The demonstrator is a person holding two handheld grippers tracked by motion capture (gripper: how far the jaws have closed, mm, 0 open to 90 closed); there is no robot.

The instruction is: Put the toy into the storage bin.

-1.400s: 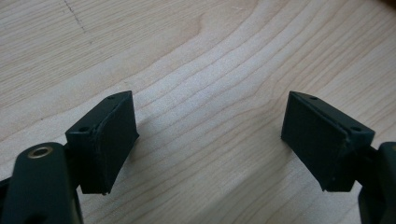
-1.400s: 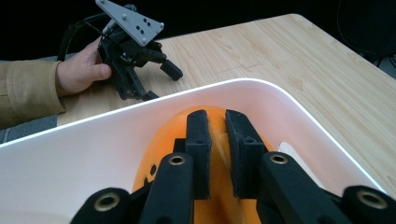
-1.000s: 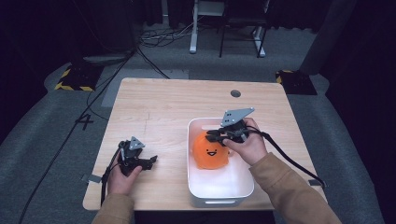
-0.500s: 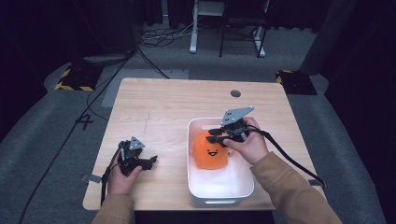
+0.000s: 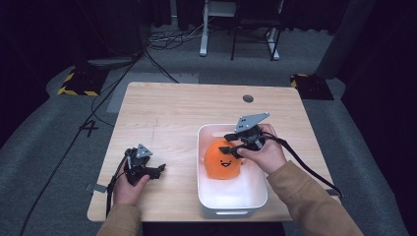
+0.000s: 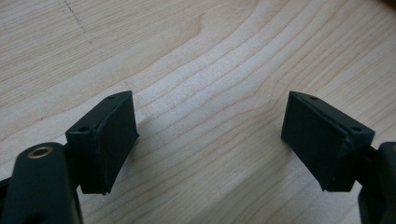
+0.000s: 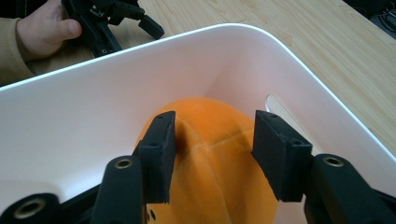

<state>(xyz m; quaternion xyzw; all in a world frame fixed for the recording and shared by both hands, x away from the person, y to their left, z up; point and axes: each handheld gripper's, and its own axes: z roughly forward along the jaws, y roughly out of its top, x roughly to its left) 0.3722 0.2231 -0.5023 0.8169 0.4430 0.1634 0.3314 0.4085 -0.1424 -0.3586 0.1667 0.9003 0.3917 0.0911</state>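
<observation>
An orange plush toy [image 5: 223, 161] with a small face lies in the white bin [image 5: 231, 212] at the table's front right. My right gripper [image 5: 229, 143] hangs over the bin, and its jaws have just been opening. The plush [image 7: 210, 135] bulges up between the parted pads [image 7: 161, 154], which no longer pinch it. My left gripper [image 5: 156, 171] rests low over the bare wood at the front left. Its jaws [image 6: 210, 140] stand wide apart with nothing between them. From the right gripper view it shows [image 7: 112, 18] beyond the bin's far wall, held by a hand.
The wooden table [image 5: 187, 108] has a round grommet hole [image 5: 248, 98] near its back right. Black cables trail from both grippers off the table's front edge. Dark floor with cables and a stand's legs lies behind the table.
The right gripper's jaws have spread apart over the orange plush, which sits loose in the bin. Both hands have stayed where they were.
</observation>
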